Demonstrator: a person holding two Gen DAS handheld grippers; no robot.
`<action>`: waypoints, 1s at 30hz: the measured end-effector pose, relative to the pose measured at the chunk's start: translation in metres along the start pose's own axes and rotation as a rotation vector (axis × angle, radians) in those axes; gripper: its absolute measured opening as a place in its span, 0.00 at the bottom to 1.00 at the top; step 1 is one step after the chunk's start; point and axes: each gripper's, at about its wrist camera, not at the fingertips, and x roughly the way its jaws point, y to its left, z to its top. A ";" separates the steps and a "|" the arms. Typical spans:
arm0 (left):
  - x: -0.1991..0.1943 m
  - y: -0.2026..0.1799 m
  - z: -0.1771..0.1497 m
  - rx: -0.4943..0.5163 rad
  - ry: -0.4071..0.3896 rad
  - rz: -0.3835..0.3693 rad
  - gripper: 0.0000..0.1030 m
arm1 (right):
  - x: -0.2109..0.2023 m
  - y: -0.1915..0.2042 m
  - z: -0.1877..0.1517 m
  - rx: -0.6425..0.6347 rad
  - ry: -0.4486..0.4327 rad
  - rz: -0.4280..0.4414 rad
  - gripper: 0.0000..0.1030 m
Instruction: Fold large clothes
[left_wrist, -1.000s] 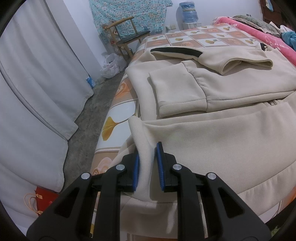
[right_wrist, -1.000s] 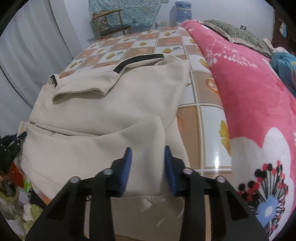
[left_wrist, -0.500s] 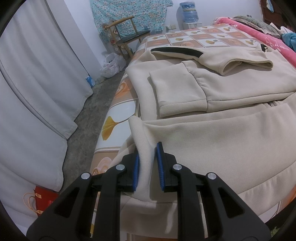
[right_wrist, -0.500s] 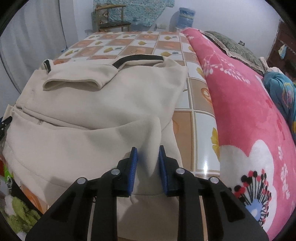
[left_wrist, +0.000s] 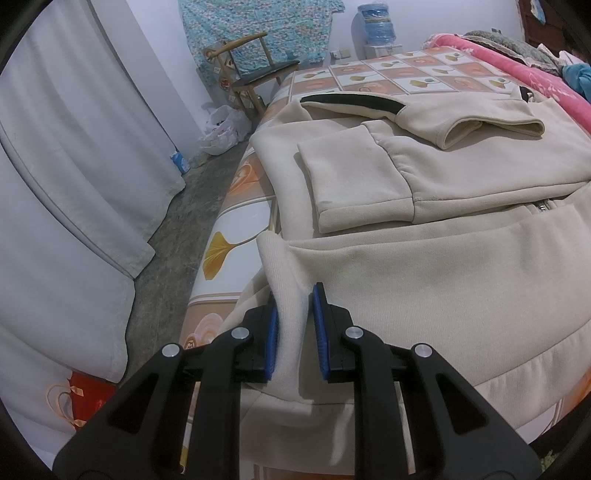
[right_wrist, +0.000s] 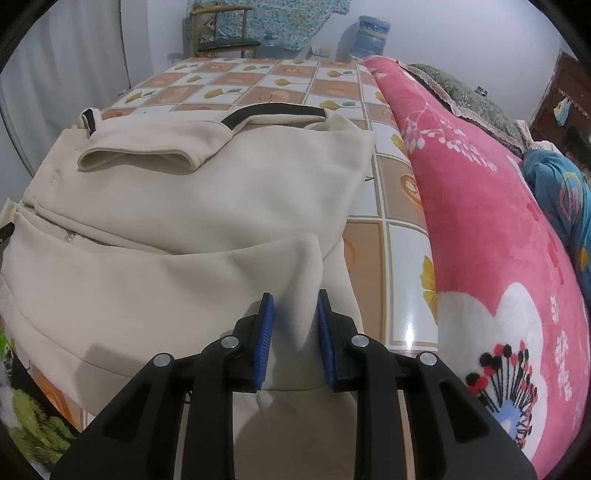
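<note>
Jacket, cream, spread on the bed, partly folded. I judge the sleeves done: one lies across the chest with its cuff open, another sits squared beside it. What is left, as I read it, is bringing the bottom hem up and over toward the dark-lined collar at twelve o'clock.

Nearest me, my left gripper is clenched on the ribbed hem corner, cloth bunched upright between its blue pads. My right gripper grasps the opposite hem corner; its jaws have just been closing, and fabric now stands pinched between them. In both views the lifted corner rises at twelve o'clock from the jaws, with the jacket's body stretching away beyond.

Farther off in the right view, a pink blanket runs along the bed at two o'clock. In the left view, white curtains hang at nine o'clock, and a wooden chair stands at eleven o'clock by the far wall.
</note>
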 end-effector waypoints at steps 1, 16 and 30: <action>0.000 0.000 0.000 0.000 0.000 0.000 0.17 | 0.000 0.000 0.000 0.000 -0.001 -0.001 0.22; -0.040 0.011 -0.008 -0.019 -0.141 -0.009 0.06 | -0.045 0.001 -0.010 0.031 -0.129 -0.042 0.05; -0.126 0.072 0.043 -0.160 -0.444 -0.136 0.05 | -0.144 -0.010 0.029 0.061 -0.445 -0.044 0.05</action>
